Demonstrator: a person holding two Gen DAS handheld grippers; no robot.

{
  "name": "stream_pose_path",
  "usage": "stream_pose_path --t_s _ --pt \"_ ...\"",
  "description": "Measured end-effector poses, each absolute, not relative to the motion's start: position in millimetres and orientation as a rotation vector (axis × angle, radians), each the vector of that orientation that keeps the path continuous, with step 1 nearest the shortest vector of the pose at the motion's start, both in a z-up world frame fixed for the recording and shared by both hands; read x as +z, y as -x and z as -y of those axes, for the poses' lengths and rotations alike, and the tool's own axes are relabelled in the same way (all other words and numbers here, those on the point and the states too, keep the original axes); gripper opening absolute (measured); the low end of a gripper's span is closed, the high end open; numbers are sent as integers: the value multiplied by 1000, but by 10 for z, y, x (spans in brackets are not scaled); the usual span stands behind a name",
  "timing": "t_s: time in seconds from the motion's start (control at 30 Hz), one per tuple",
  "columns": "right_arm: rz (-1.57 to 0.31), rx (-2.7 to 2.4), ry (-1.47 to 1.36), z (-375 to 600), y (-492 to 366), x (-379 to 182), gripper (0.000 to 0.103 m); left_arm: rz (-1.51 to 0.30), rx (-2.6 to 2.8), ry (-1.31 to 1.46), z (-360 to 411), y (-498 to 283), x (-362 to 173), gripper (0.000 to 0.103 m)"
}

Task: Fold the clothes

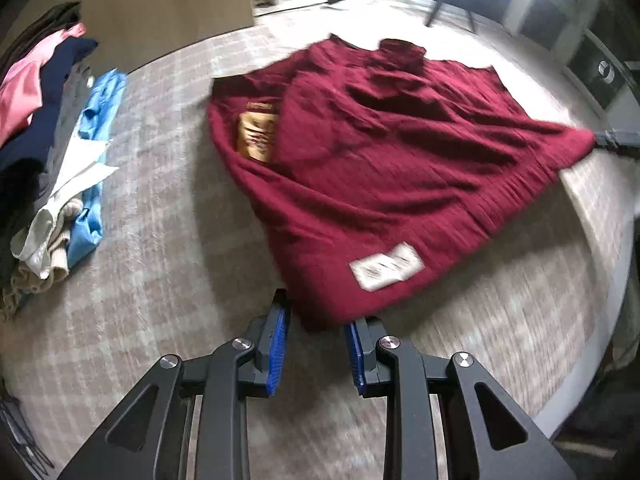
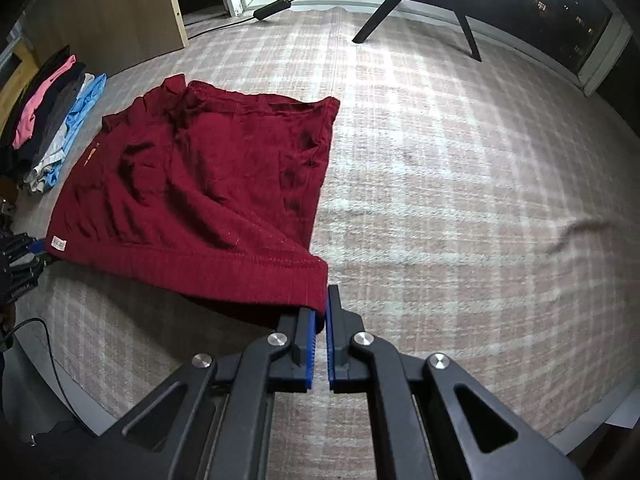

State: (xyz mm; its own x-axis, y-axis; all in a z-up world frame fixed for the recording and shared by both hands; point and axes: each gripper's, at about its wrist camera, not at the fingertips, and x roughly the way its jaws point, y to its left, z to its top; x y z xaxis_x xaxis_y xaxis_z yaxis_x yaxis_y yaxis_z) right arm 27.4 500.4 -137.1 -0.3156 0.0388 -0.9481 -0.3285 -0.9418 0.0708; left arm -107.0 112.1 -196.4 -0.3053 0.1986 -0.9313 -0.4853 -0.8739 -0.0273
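On the plaid rug [image 2: 440,160] lies the maroon sweater [image 2: 208,184], beside the clothes pile [image 1: 52,140], its one hem corner clamped in the right gripper [image 2: 320,320], the other seemingly between the left gripper [image 1: 316,320]'s parted jaws.

A room in a home at night: a plaid rug [image 2: 440,168] covers the floor, a pile of clothes [image 2: 52,120] lies beside a wooden cabinet [image 2: 112,12], dark chair legs [image 2: 416,8] stand before a large window [image 2: 552,4] showing distant city lights.
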Motion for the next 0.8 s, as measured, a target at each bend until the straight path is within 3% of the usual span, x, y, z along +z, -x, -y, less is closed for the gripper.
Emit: stream_pose_path --t_s 0.03,0.07,0.17,0.27,0.43,0.53,0.63,0.8 --pt "-397 2344 1677 -5039 -268 -1379 4 -333 2214 1536 -1099 1122 -1957 5" --pt "-444 2340 1670 -5106 -231 -1354 4 -317 2214 1541 -1082 1168 -1930 4" --pt "-594 2334 1643 -5235 -168 -1337 4 -403 2216 1497 -1083 1314 -1653 3" --pt "-579 2387 1599 -5200 26 -1108 4 -615 2242 1380 -1147 1587 -1057 3" --pt "-634 2558 1315 -5194 309 -234 4 -969 2304 1203 -1316 1993 199 4" --pt "-696 2604 1162 -5213 123 131 4 -1085 2250 1136 -1359 1795 556 4" --pt "-655 2551 1199 -5040 -164 -60 4 -1173 2086 1197 -1349 1482 173 4" --pt "-676 2334 1472 -4761 -629 -1087 4 -1209 1726 1426 -1293 816 -1312 4"
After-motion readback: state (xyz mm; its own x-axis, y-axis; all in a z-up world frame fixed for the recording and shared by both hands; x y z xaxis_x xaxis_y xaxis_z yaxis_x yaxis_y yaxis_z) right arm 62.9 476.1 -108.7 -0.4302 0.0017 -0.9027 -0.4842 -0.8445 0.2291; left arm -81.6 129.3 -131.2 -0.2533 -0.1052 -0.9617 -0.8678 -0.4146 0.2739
